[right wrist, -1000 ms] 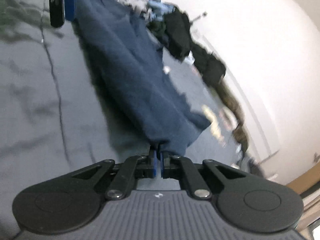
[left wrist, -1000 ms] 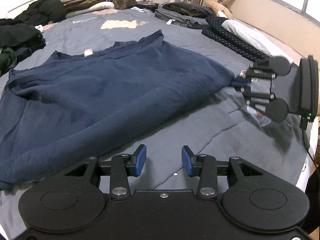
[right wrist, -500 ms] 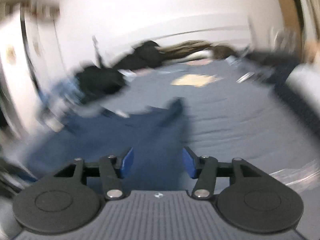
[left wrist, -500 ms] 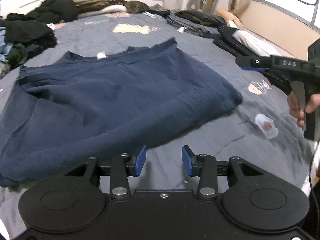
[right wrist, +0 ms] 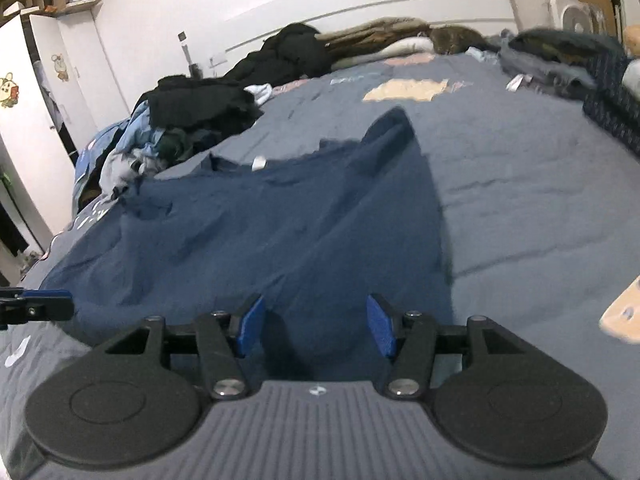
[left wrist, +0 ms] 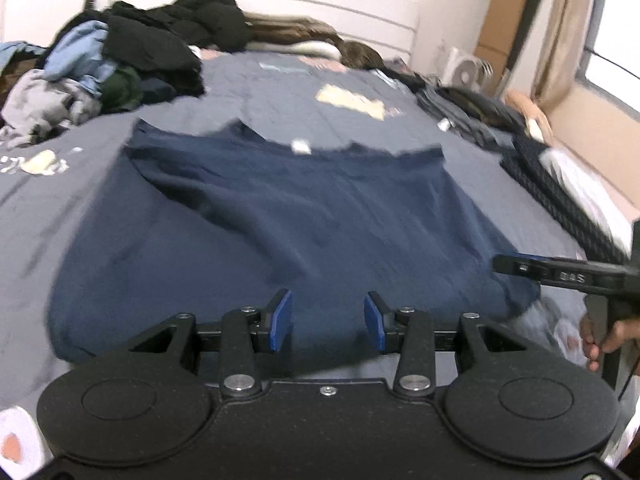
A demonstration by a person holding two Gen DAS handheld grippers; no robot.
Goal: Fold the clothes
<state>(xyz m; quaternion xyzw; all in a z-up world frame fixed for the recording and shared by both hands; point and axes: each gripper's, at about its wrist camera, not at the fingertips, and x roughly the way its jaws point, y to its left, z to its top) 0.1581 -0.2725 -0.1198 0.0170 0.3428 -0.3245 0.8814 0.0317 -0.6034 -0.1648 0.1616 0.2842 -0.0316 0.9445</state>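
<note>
**Over the near hem, both grippers empty**

At the near edge of the bed (left wrist: 460, 128), the left gripper (left wrist: 327, 322) hangs over the shirt (left wrist: 280, 220), its jaws opening with nothing between them. To its right, the right gripper (right wrist: 316, 330) has its jaws wide apart, also empty, above the shirt's near right edge. The shirt lies flat ahead of both sets of fingers, broad side running left to right, collar at the far end. Each hand is near its own side of the hem, so the next fold looks like a two-handed one. Farther off, clothes (left wrist: 152, 44) are heaped at the far left.
</note>
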